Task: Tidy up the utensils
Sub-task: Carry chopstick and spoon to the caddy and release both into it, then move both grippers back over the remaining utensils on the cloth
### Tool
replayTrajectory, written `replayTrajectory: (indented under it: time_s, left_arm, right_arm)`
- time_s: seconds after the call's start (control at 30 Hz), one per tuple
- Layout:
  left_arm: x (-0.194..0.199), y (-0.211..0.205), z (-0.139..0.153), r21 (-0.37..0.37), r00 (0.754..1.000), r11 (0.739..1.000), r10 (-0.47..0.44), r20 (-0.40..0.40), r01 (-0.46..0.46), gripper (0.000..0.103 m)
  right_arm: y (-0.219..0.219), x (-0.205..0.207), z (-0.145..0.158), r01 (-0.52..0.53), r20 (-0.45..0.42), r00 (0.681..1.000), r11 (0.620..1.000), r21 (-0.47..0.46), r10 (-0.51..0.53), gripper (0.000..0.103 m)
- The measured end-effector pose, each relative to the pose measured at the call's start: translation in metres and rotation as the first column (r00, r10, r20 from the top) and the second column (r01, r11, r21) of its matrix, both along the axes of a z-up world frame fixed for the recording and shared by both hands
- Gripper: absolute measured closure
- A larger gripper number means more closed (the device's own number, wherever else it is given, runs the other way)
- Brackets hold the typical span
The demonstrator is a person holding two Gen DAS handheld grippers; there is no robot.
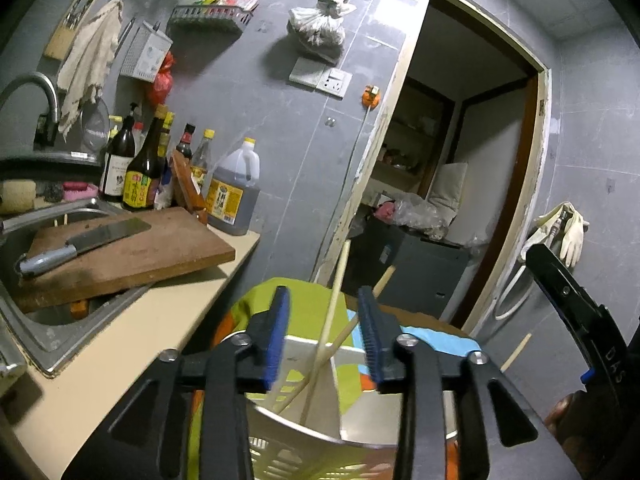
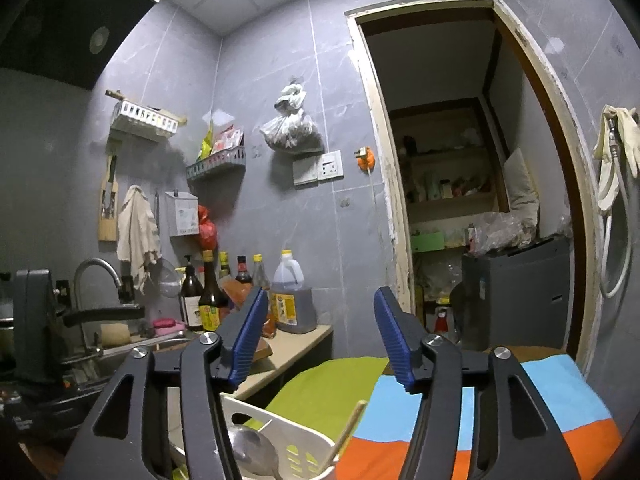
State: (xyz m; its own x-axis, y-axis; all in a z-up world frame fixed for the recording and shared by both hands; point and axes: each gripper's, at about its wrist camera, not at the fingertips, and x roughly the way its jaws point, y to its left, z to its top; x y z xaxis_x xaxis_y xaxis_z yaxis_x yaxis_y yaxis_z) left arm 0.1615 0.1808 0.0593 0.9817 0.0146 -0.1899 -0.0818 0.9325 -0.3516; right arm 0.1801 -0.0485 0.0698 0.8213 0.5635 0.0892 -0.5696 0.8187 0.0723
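Chopsticks (image 1: 326, 320), slim pale wood, lean in the slotted plastic basket (image 1: 320, 456); both grippers spread, unladen.

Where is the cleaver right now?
In the left wrist view, the cleaver lies flat on the wooden cutting board at left, which rests over the sink, in front of the sauce bottles.

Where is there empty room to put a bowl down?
Bare spots: the beige counter strip between sink and striped cloth, and that cloth beyond the basket. Crowded: the bottles by the wall, and the cutting board covering the sink.
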Motion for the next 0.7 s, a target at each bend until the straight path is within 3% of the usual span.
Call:
replayTrajectory:
  time_s: [0.07, 0.13, 0.17, 0.27, 0.43, 0.53, 0.7]
  left_arm:
    - [-0.005, -0.005, 0.007, 0.012, 1.000, 1.000, 0.002, 0.009, -0.002, 0.061]
    - [-0.008, -0.012, 0.013, 0.029, 1.000, 1.000, -0.004, 0.011, 0.004, 0.055]
    - [-0.010, -0.016, 0.016, 0.037, 1.000, 0.999, -0.008, 0.011, 0.008, 0.052]
    - [-0.016, -0.029, 0.024, 0.054, 0.999, 0.998, -0.036, 0.024, 0.035, 0.039]
    - [-0.024, -0.053, 0.035, 0.087, 0.995, 0.992, -0.092, 0.048, 0.088, 0.017]
    - [-0.030, -0.068, 0.039, 0.091, 0.989, 0.989, -0.127, 0.070, 0.120, 0.008]
    - [-0.036, -0.094, 0.040, 0.114, 0.979, 0.976, -0.192, 0.069, 0.183, 0.006]
  right_arm:
    - [-0.008, -0.003, 0.007, 0.015, 0.002, 1.000, 1.000, 0.000, -0.015, 0.042]
    - [-0.017, -0.005, 0.011, 0.025, 0.001, 1.000, 1.000, 0.002, -0.025, 0.029]
    - [-0.023, -0.006, 0.014, 0.032, 0.001, 0.999, 0.999, 0.006, -0.032, 0.027]
    - [-0.040, -0.011, 0.021, 0.057, -0.003, 0.998, 0.998, 0.001, -0.057, 0.021]
    - [-0.073, -0.023, 0.029, 0.099, -0.023, 0.995, 0.995, -0.029, -0.099, 0.000]
    - [-0.092, -0.031, 0.032, 0.121, -0.021, 0.992, 0.992, -0.042, -0.122, 0.000]
    - [-0.121, -0.043, 0.033, 0.170, -0.026, 0.985, 0.982, -0.080, -0.172, 0.000]
